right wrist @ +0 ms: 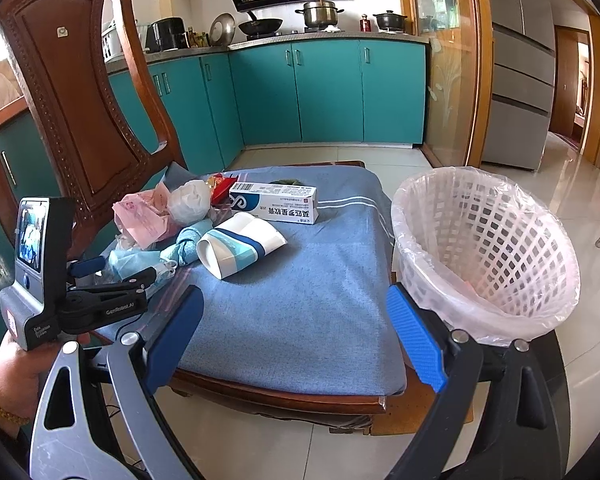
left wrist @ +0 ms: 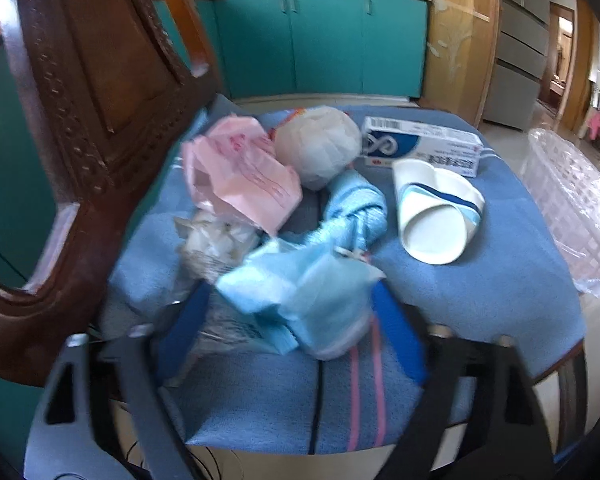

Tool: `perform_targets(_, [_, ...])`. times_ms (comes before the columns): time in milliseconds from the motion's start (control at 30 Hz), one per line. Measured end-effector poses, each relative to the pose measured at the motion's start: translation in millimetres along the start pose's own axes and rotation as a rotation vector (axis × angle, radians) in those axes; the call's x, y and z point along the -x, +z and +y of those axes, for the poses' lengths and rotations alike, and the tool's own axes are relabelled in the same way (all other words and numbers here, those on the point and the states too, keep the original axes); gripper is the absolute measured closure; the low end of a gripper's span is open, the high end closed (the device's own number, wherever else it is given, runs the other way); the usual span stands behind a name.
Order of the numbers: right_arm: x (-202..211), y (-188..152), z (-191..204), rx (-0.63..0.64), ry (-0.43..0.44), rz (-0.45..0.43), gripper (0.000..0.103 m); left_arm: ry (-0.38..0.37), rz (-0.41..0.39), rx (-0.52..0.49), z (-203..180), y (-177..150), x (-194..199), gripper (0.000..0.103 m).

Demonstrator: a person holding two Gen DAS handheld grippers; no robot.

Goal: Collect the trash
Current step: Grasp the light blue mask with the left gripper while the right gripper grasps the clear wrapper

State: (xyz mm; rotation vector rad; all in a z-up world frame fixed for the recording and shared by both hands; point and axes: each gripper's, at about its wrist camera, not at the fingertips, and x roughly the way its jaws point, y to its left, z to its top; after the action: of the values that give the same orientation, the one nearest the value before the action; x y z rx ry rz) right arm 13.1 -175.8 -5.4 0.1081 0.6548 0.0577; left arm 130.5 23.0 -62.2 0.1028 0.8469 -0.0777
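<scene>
Trash lies on a blue towel (right wrist: pixel 308 292) over a wooden chair seat: a pink wrapper (left wrist: pixel 240 176), a white paper ball (left wrist: pixel 318 146), a knotted blue bag (left wrist: pixel 352 208), a crushed paper cup (left wrist: pixel 436 216), an ointment box (left wrist: pixel 420 146) and a light-blue face mask (left wrist: pixel 300 296). My left gripper (left wrist: pixel 290 320) has its blue fingers on either side of the mask, closing on it; it also shows in the right wrist view (right wrist: pixel 116 270). My right gripper (right wrist: pixel 296 336) is open and empty over the seat's front edge. A white lined trash basket (right wrist: pixel 488 248) stands to the right of the chair.
The carved chair back (right wrist: pixel 80 92) rises at the left, close to the trash pile. Teal kitchen cabinets (right wrist: pixel 320 88) stand behind. Tiled floor (right wrist: pixel 580 360) surrounds the chair and basket. A clear crumpled plastic bag (left wrist: pixel 216 240) lies by the mask.
</scene>
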Motion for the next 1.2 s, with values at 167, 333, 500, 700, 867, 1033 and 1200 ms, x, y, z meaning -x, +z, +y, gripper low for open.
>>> perform_targets(167, [-6.5, -2.8, 4.3, 0.017, 0.015, 0.008, 0.013, -0.086, -0.011, 0.05, 11.2, 4.8, 22.5, 0.081])
perform_targets(333, [-16.4, -10.0, 31.0, 0.098, 0.081, 0.031, 0.013, -0.125, -0.231, 0.104, 34.4, 15.8, 98.9, 0.085])
perform_targets(500, [-34.5, -17.4, 65.7, 0.145, 0.153, 0.068, 0.013, -0.174, -0.421, 0.142, 59.8, 17.5, 159.7, 0.085])
perform_targets(700, [-67.7, -20.0, 110.2, 0.111, 0.243, 0.131, 0.014, -0.195, -0.461, 0.16, 76.9, 13.1, 172.3, 0.085])
perform_targets(867, [-107.1, -8.7, 160.9, 0.112, 0.319, 0.163, 0.017, -0.181, -0.486, 0.168, 86.5, 7.4, 178.2, 0.085])
perform_targets(1033, [-152.8, -2.3, 187.8, -0.037, 0.393, 0.294, 0.031, -0.185, -0.485, 0.173, 92.2, 5.3, 180.6, 0.085])
perform_targets(1200, [-148.1, -4.5, 192.8, -0.022, 0.443, 0.312, 0.06, -0.181, -0.481, 0.167, 91.1, 7.0, 178.8, 0.085])
